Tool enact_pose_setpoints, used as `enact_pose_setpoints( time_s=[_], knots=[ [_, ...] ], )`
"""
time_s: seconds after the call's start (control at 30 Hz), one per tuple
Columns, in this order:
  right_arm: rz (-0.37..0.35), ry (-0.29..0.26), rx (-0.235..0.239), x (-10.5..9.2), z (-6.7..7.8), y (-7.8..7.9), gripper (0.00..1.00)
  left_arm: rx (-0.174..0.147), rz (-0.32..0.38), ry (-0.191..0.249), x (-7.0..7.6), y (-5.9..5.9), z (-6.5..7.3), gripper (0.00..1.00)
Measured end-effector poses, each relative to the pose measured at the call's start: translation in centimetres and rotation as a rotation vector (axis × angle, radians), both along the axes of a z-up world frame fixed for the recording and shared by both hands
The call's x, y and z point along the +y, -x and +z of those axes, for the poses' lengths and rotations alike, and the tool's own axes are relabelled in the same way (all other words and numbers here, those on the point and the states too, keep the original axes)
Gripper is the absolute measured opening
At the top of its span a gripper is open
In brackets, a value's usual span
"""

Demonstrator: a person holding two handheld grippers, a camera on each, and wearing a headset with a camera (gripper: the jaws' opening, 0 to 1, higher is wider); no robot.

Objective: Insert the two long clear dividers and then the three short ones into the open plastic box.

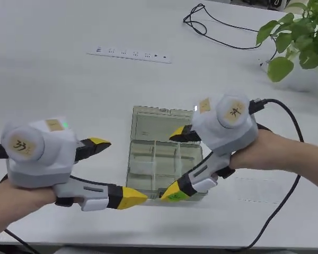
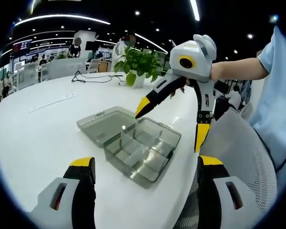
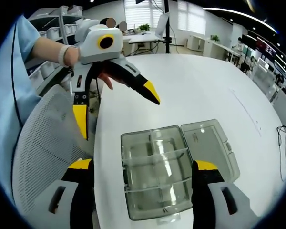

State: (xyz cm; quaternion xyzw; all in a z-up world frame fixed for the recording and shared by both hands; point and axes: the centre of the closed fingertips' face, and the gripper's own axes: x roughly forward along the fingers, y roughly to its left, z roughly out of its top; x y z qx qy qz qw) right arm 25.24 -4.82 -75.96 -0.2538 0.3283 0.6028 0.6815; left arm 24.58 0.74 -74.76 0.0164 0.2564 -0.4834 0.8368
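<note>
The open clear plastic box (image 1: 164, 165) lies on the white table (image 1: 53, 79), its lid (image 1: 158, 123) folded flat behind it. Clear dividers stand inside and split it into compartments (image 3: 157, 174). My left gripper (image 1: 115, 169) hangs open just left of the box, holding nothing. My right gripper (image 1: 175, 163) is open over the box's right half, one fingertip (image 1: 178, 132) above the lid hinge and the other at the front rim. In the left gripper view the box (image 2: 143, 150) lies ahead between my left gripper's (image 2: 145, 164) jaws. My right gripper (image 3: 143, 166) straddles the box from above.
A white power strip (image 1: 130, 54) and a looped black cable (image 1: 217, 26) lie at the far side of the table. A potted plant (image 1: 299, 37) stands at the far right. A white mesh chair (image 3: 43, 143) sits at the table's near edge.
</note>
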Motion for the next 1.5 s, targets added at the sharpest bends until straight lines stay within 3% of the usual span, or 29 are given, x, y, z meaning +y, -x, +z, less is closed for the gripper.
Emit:
enact_pose_setpoints(
  time_s=[0.13,0.23,0.47,0.7,1.03,1.2,1.5],
  knots=[
    [-0.024,-0.01,-0.01,-1.6,0.3,0.1,0.87,-0.008,0.005,0.002,-0.2,-0.1,0.5,0.9],
    [-0.04,-0.013,-0.012,-2.9,0.3,0.1,0.87,0.004,0.02,0.015,-0.3,0.0,0.6,0.89],
    [-0.08,-0.013,-0.02,-5.7,-0.2,0.2,0.87,0.008,0.02,-0.011,-0.4,0.6,0.1,0.89],
    [-0.136,0.003,-0.021,-9.9,-1.2,-0.2,0.86,0.012,0.032,-0.025,-0.5,1.0,-0.1,0.89],
    [-0.155,0.11,-0.017,-15.2,-3.6,0.1,0.82,0.019,0.053,-0.032,-0.3,1.3,-0.2,0.89],
    [-0.093,0.237,-0.031,-17.9,-5.6,0.4,0.74,0.023,0.057,-0.036,-0.2,1.4,-0.4,0.89],
    [0.014,0.366,-0.02,-19.1,-7.7,0.9,0.59,0.026,0.073,-0.026,0.0,1.8,-0.4,0.88]
  ],
)
